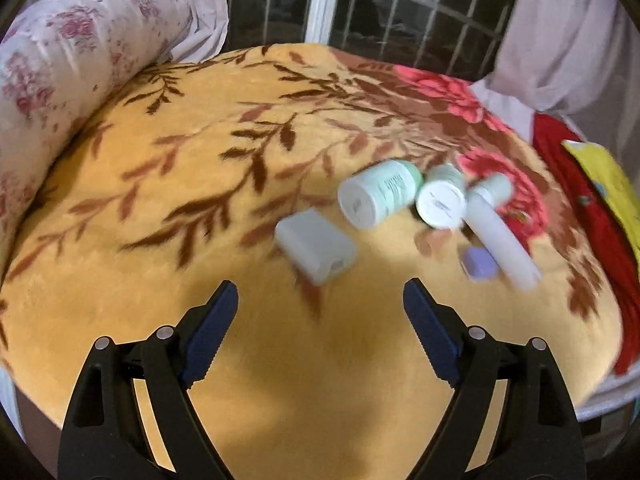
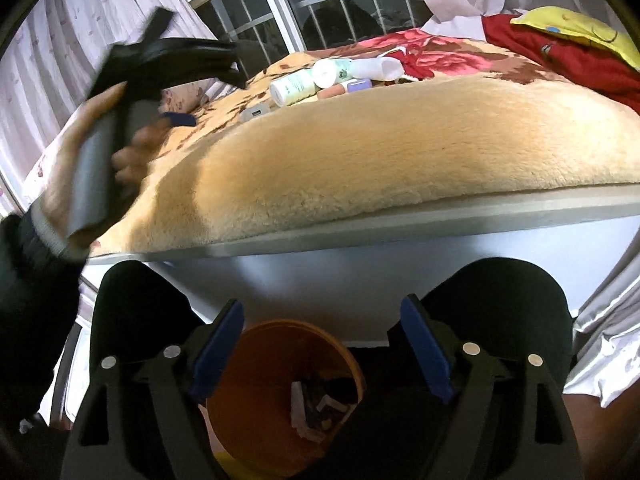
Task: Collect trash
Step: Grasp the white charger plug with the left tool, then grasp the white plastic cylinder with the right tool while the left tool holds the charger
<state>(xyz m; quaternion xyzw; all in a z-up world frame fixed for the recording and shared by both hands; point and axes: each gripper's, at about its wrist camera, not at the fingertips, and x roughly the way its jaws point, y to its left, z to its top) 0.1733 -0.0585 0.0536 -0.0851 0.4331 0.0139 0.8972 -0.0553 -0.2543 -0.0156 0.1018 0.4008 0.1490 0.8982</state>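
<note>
Several items lie on the floral blanket (image 1: 160, 208): a grey rectangular case (image 1: 316, 246), two green-and-white jars (image 1: 378, 196) (image 1: 440, 200), a white tube (image 1: 500, 236), a small purple piece (image 1: 480, 266) and a tan piece (image 1: 430, 242). My left gripper (image 1: 320, 300) is open and empty, just short of the grey case. My right gripper (image 2: 322, 316) is open and empty, below the bed edge, above an orange bin (image 2: 288, 392) that holds scraps. The right wrist view also shows the left gripper (image 2: 180, 118) over the blanket and the pile (image 2: 336, 76).
A floral bolster (image 1: 60, 92) lies at the bed's left. Red cloth (image 1: 576, 208) and a yellow item (image 1: 608, 176) lie at the right. A barred window (image 1: 360, 4) and curtains are behind. The grey bed frame edge (image 2: 400, 220) runs above the bin.
</note>
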